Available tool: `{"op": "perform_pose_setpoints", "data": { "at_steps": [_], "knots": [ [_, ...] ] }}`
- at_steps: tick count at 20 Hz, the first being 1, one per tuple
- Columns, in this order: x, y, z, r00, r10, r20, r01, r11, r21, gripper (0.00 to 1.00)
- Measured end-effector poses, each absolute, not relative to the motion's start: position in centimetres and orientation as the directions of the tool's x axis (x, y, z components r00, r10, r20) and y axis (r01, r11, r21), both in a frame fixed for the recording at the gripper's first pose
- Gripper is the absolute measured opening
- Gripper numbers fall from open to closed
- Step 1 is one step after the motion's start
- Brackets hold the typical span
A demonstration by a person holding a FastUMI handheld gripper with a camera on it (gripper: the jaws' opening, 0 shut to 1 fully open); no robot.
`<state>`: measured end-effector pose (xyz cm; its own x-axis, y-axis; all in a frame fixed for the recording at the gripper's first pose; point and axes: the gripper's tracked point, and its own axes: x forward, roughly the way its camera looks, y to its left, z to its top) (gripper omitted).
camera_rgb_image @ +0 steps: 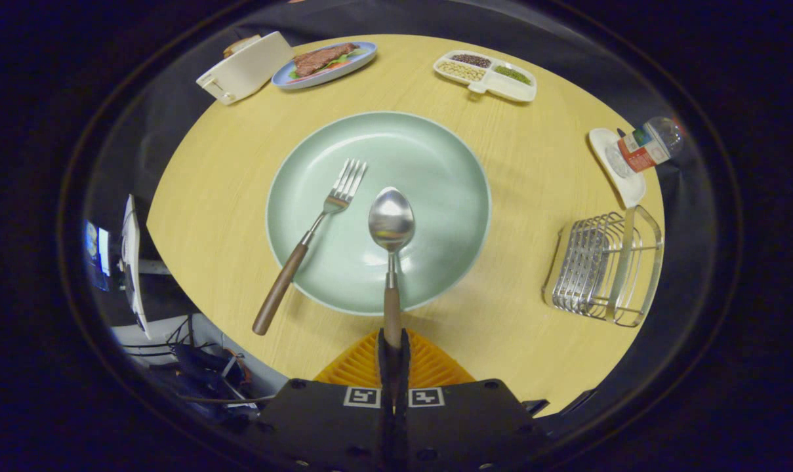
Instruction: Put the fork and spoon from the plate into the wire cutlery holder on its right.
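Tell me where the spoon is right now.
The spoon is clamped by its wooden handle in the gripper, its bowl out ahead over the green plate, right of the fork lying there.

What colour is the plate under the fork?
Pale green plate with a lighter rim, clearest in the gripper view; the tool grips the spoon.

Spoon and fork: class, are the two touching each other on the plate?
Apart. The gripper view shows bare green plate between the fork and the spoon, whose handle the tongs are clamped on.
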<state>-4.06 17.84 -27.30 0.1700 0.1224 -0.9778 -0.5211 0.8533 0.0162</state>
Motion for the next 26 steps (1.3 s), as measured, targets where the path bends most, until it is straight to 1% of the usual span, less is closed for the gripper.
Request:
{"op": "perform_pose_setpoints", "data": {
  "at_steps": [4, 10, 15, 19, 21, 24, 26],
  "knots": [
    [-3.6, 17.1, -23.6, 0.182, 0.169, -0.969, -0.511, 0.858, 0.054, 0.01],
    [-2.0, 13.4, -16.2, 0.245, 0.242, -0.939, -0.450, 0.886, 0.111, 0.01],
    [-0.8, 6.5, -13.8, 0.273, 0.205, -0.940, -0.351, 0.931, 0.101, 0.01],
    [-1.3, 1.6, -14.5, 0.224, 0.159, -0.962, -0.291, 0.953, 0.089, 0.01],
    [-1.5, 0.6, -15.4, 0.185, 0.154, -0.971, -0.252, 0.962, 0.104, 0.00],
    [-1.4, -0.3, -16.3, 0.138, 0.138, -0.981, -0.233, 0.967, 0.103, 0.01],
    [-0.9, -0.2, -16.9, 0.109, 0.128, -0.986, -0.193, 0.976, 0.105, 0.00]
  ]
}}
